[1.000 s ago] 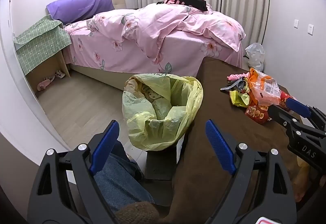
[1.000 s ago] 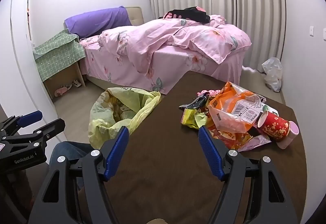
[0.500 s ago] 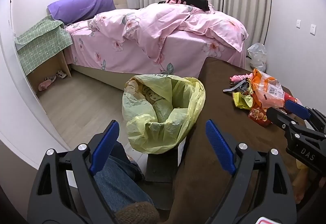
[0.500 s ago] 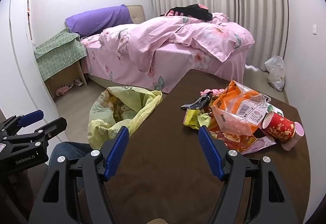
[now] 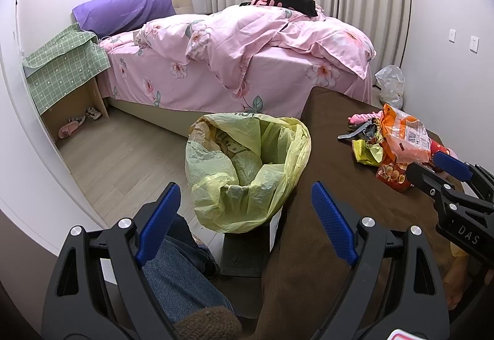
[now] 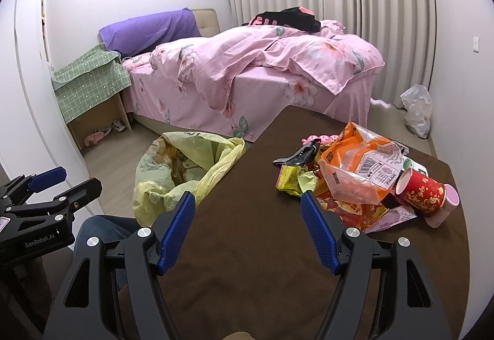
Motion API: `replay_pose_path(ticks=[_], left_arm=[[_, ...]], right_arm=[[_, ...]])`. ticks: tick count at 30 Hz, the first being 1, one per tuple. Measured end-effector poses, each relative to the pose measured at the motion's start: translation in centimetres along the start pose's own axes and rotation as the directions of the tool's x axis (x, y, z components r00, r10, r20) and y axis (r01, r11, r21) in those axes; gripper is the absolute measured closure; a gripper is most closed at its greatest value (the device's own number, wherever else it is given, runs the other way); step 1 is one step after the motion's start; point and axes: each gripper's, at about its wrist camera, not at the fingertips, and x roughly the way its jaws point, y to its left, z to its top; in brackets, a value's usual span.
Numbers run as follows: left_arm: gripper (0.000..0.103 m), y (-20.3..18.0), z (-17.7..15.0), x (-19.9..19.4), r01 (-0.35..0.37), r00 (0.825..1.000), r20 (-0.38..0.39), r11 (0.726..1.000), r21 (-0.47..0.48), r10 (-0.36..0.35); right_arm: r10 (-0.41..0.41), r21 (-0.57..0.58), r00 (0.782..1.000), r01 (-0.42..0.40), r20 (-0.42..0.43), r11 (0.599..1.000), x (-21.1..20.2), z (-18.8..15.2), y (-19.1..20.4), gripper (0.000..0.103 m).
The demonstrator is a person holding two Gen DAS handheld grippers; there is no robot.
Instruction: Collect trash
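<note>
A pile of trash lies on the brown table at its right side: an orange plastic bag, yellow wrappers, a black wrapper and a red paper cup on its side. A yellow-green trash bag stands open beside the table's left edge; it also shows in the right wrist view. My left gripper is open and empty, just in front of the bag. My right gripper is open and empty above the table, short of the pile.
A bed with pink bedding stands behind the table. A bedside stand under a green cloth is at the left wall. A white plastic bag sits on the floor by the curtain. A person's jeans-clad leg is below the left gripper.
Both grippers have drifted slightly; the trash pile sits a little farther to the right in both views. Both stay open and empty.
</note>
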Motion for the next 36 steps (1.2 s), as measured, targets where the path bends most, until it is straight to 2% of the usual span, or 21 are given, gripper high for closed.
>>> replay_pose_path(ticks=[36], left_arm=[[0.021,0.9,-0.2,-0.1,-0.005,1.0,-0.01,1.0,-0.015,0.005]], right_arm=[[-0.002,-0.005,1.0,0.002,-0.002,1.0,-0.2,-0.4,0.2,0.035]])
